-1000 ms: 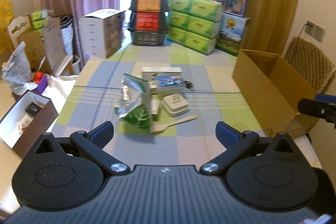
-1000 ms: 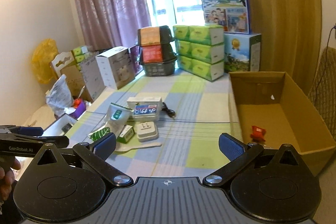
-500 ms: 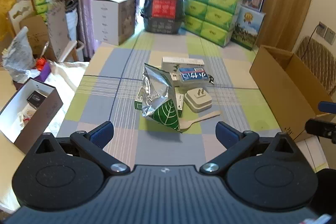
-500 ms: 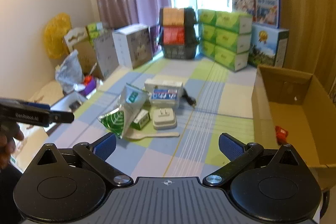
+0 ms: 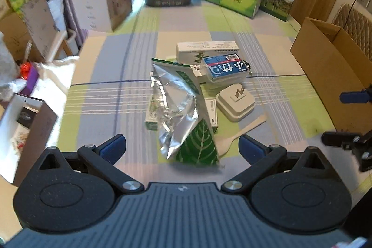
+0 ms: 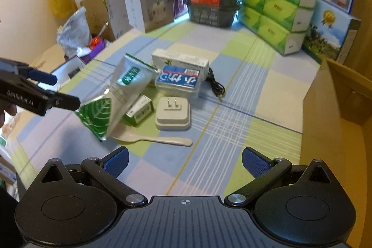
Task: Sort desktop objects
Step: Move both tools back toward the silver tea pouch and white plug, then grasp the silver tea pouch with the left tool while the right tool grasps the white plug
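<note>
Both my tools gape wide, gripping nothing: left tool (image 5: 182, 147), right tool (image 6: 184, 160). Foil pouch (image 5: 183, 113) lies mid-worktop (image 5: 111, 90), covering most of a green carton (image 6: 139, 109) and the spoon (image 6: 153, 139) bowl. Cardboard box (image 6: 325, 122) interior is cut off at right.

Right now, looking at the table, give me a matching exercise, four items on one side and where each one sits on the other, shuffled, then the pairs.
Items:
1. silver foil pouch with a green leaf print
2. white square plug adapter
3. pale wooden spoon
4. clear plastic case with a blue label

Places:
A. flat on the cloth at the near edge of the pile
B. leaning against a white carton
C. prongs up, right of the pouch
D. propped over a small green box

Pairs: 1-D, 2-C, 3-A, 4-B
</note>
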Demonstrator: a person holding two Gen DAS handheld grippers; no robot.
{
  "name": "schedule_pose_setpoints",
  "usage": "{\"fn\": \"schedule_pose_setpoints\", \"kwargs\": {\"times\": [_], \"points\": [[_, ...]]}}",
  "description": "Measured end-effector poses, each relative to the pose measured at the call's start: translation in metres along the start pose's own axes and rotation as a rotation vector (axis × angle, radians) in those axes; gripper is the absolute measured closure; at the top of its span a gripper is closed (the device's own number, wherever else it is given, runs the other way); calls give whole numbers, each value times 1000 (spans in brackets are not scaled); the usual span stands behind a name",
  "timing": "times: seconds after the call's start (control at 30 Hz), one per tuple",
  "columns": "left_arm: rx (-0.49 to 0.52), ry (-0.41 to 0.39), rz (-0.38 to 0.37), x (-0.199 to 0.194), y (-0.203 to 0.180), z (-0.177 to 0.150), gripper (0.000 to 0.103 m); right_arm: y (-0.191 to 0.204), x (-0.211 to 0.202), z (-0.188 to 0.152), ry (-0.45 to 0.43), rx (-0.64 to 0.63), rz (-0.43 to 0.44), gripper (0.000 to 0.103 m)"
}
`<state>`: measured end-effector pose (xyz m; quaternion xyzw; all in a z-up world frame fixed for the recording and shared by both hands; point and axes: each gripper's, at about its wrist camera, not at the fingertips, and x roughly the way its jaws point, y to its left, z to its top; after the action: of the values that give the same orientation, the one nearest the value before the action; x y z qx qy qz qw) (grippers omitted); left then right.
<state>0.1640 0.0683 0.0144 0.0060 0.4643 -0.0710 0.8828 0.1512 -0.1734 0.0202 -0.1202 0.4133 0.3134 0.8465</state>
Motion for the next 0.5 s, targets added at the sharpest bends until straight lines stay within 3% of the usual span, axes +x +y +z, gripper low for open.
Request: {"fn": "schedule_pose_setpoints", "kwargs": {"times": [0.23, 0.5], "points": [[19, 60, -7, 49, 5, 28, 2, -13, 46, 10, 79, -7, 8, 2], [37, 130, -6, 93, 12, 43, 2, -16, 88, 22, 88, 11, 29, 2]]}}
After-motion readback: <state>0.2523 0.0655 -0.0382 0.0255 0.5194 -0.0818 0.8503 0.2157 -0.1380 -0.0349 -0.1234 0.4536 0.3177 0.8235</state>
